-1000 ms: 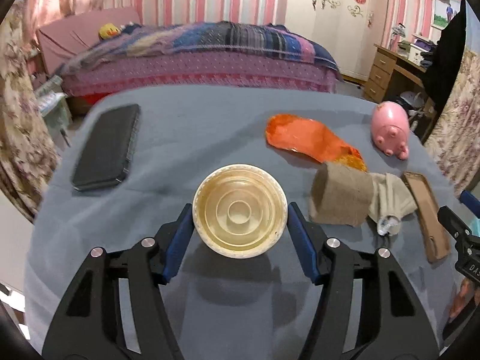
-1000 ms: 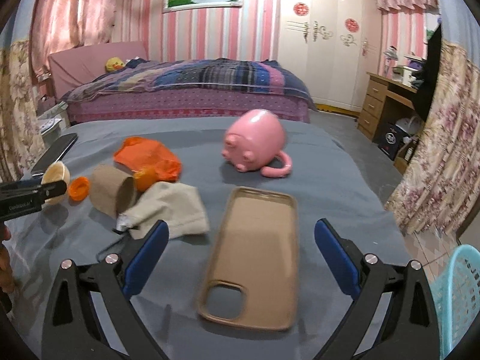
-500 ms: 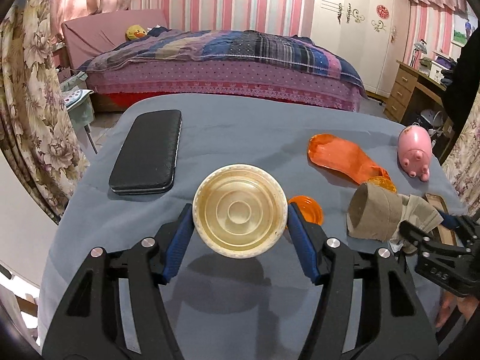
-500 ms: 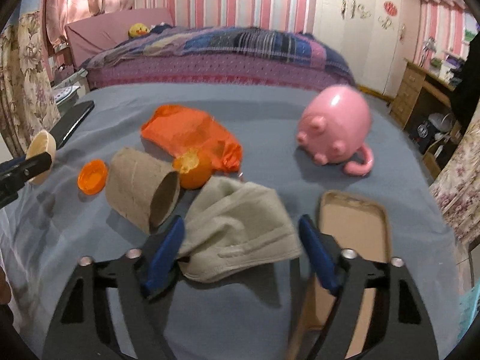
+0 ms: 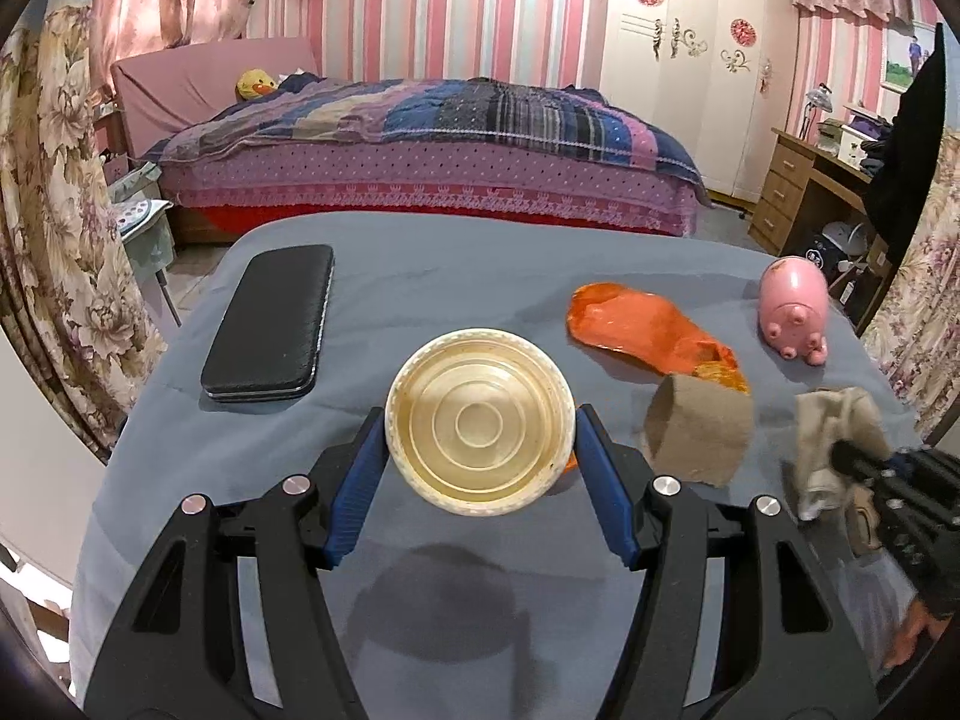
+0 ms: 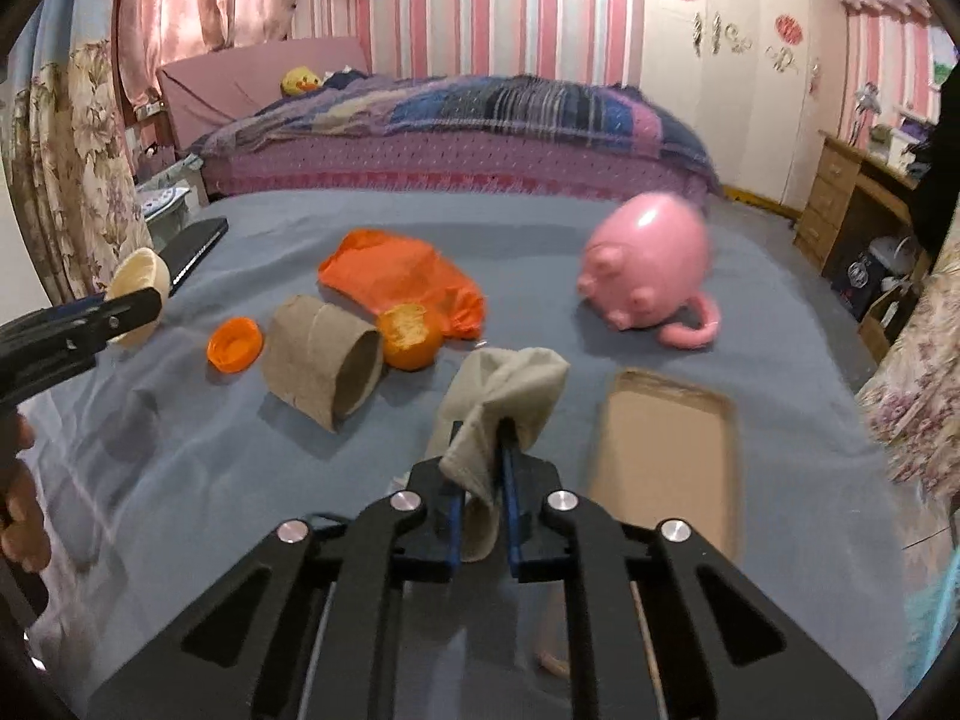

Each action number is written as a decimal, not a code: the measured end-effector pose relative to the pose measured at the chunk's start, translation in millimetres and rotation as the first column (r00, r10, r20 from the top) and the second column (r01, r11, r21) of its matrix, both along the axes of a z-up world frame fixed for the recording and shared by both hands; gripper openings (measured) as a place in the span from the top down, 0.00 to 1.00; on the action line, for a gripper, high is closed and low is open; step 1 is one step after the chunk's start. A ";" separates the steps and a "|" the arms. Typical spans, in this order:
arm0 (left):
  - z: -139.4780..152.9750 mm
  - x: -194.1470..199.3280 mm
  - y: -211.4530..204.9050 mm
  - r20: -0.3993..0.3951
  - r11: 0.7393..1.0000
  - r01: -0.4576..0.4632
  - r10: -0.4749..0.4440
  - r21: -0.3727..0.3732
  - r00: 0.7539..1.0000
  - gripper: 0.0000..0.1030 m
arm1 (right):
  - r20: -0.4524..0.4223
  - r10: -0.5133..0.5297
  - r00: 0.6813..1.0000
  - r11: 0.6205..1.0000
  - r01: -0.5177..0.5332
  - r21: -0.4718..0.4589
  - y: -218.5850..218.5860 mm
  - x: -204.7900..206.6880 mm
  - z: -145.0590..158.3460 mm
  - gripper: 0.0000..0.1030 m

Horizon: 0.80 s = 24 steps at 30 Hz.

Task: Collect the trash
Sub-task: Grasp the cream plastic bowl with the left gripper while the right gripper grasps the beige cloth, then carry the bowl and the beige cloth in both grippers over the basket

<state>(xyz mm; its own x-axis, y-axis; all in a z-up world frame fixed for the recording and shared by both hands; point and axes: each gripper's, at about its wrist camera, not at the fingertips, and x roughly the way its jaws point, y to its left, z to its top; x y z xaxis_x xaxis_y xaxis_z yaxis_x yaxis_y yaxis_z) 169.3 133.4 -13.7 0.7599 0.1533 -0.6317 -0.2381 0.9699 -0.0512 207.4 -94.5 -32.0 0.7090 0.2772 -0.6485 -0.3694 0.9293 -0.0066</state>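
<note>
Rag (image 6: 504, 396) soft, light, limp: our right gripper (image 6: 483, 516) just closed, pinching bunched fold. Left gripper (image 5: 480, 480) clamps stiff lid (image 5: 480, 420) by rim.

Crumpled beige cloth (image 6: 507, 387) pinched upright; cardboard tube (image 6: 321, 360) on its side; cream lid (image 5: 480, 426) aloft

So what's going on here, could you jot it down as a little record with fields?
Surface: grey-blue cloth
Left gripper: shut on a round cream lid
Right gripper: just closed on a beige cloth
On the cloth, untouched: cardboard tube, orange cap, half-peeled orange, orange bag
Also there: pink pig mug, tan phone case, black case
</note>
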 end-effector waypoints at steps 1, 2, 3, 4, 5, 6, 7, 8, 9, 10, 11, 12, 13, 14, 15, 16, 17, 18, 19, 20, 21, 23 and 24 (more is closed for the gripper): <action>1.5 -2.0 -3.5 0.005 1.000 0.004 -0.005 0.003 1.000 0.41 | 0.006 -0.003 1.000 1.000 0.003 0.003 -4.7 -4.0 4.0 0.89; 3.2 -4.5 -8.7 0.011 1.000 0.011 -0.011 0.007 1.000 0.41 | 0.019 -0.010 1.000 1.000 0.010 0.005 -13.2 -10.2 10.9 0.89; 4.4 -6.2 -12.4 0.015 1.000 0.015 -0.015 0.010 1.000 0.41 | 0.034 -0.020 0.999 1.000 0.020 0.005 -22.3 -16.2 17.3 0.89; 6.6 -8.7 -18.2 0.021 1.000 0.021 -0.021 0.013 1.000 0.41 | 0.041 -0.026 0.999 1.000 0.026 0.007 -33.9 -18.9 21.5 0.89; 8.7 -11.3 -22.9 0.028 1.000 0.025 -0.026 0.015 0.999 0.41 | 0.050 -0.035 0.998 0.999 0.034 0.008 -43.1 -23.7 26.0 0.89; 13.0 -16.0 -31.2 0.044 0.999 0.035 -0.035 0.014 0.998 0.41 | 0.060 -0.047 0.997 0.999 0.047 0.008 -53.9 -29.3 31.2 0.89; 16.0 -18.7 -36.2 0.057 0.999 0.044 -0.044 0.010 0.997 0.41 | 0.069 -0.062 0.996 0.998 0.062 0.007 -65.7 -34.8 35.8 0.89; 18.6 -21.5 -41.5 0.068 0.999 0.053 -0.053 0.006 0.996 0.41 | 0.078 -0.081 0.994 0.997 0.081 0.006 -78.6 -40.4 39.8 0.89; 22.4 -24.6 -49.5 0.081 0.998 0.061 -0.061 0.001 0.995 0.41 | 0.084 -0.098 0.992 0.995 0.098 0.005 -90.6 -44.7 42.7 0.89; 25.3 -26.8 -57.0 0.092 0.998 0.069 -0.068 -0.009 0.993 0.41 | 0.087 -0.110 0.990 0.994 0.110 0.006 -100.2 -47.9 44.8 0.89; 27.2 -28.4 -63.7 0.101 0.997 0.079 -0.076 -0.020 0.992 0.41 | 0.090 -0.122 0.988 0.993 0.122 0.008 -109.3 -50.8 46.6 0.89; 30.0 -31.3 -75.3 0.115 0.995 0.096 -0.092 -0.030 0.989 0.41 | 0.092 -0.144 0.985 0.990 0.144 0.014 -125.1 -56.9 48.4 0.89; 31.2 -33.3 -84.4 0.121 0.994 0.106 -0.101 -0.030 0.987 0.41 | 0.094 -0.155 0.983 0.988 0.154 0.015 -134.6 -60.1 49.2 0.89; 31.4 -35.9 -93.5 0.123 0.993 0.113 -0.108 -0.028 0.986 0.41 | 0.096 -0.164 0.982 0.986 0.163 0.014 -144.0 -63.0 49.5 0.89; 30.1 -39.3 -100.0 0.124 0.993 0.118 -0.113 -0.030 0.986 0.41 | 0.101 -0.180 0.978 0.984 0.180 0.009 -158.4 -69.8 49.8 0.89; 29.0 -43.1 -109.6 0.126 0.991 0.129 -0.123 -0.039 0.984 0.41 | 0.103 -0.188 0.977 0.982 0.188 0.007 -166.5 -71.7 49.8 0.89; 28.1 -47.2 -120.8 0.129 0.988 0.148 -0.140 -0.053 0.982 0.41 | 0.105 -0.202 0.974 0.979 0.202 0.008 -178.7 -76.7 49.9 0.89; 27.5 -49.8 -128.4 0.130 0.986 0.159 -0.150 -0.056 0.980 0.41 | 0.105 -0.209 0.972 0.978 0.209 0.011 -185.7 -79.1 49.6 0.89; 27.2 -52.8 -139.2 0.132 0.984 0.172 -0.163 -0.055 0.978 0.41 | 0.106 -0.223 0.969 0.975 0.222 0.016 -197.1 -82.9 49.7 0.89; 27.8 -54.2 -148.5 0.132 0.982 0.184 -0.176 -0.051 0.976 0.41 | 0.107 -0.231 0.967 0.973 0.230 0.019 -204.1 -84.9 49.7 0.89; 28.1 -56.0 -160.0 0.132 0.979 0.199 -0.191 -0.045 0.973 0.41 | 0.109 -0.242 0.964 0.970 0.241 0.020 -212.5 -87.9 50.0 0.89; 29.6 -57.7 -184.4 0.130 0.973 0.231 -0.226 -0.027 0.965 0.41 | 0.116 -0.261 0.958 0.965 0.260 0.026 -227.6 -93.9 51.3 0.89; 29.9 -58.1 -191.7 0.131 0.970 0.241 -0.237 -0.019 0.963 0.41 | 0.123 -0.279 0.953 0.960 0.276 0.035 -239.1 -99.0 53.0 0.89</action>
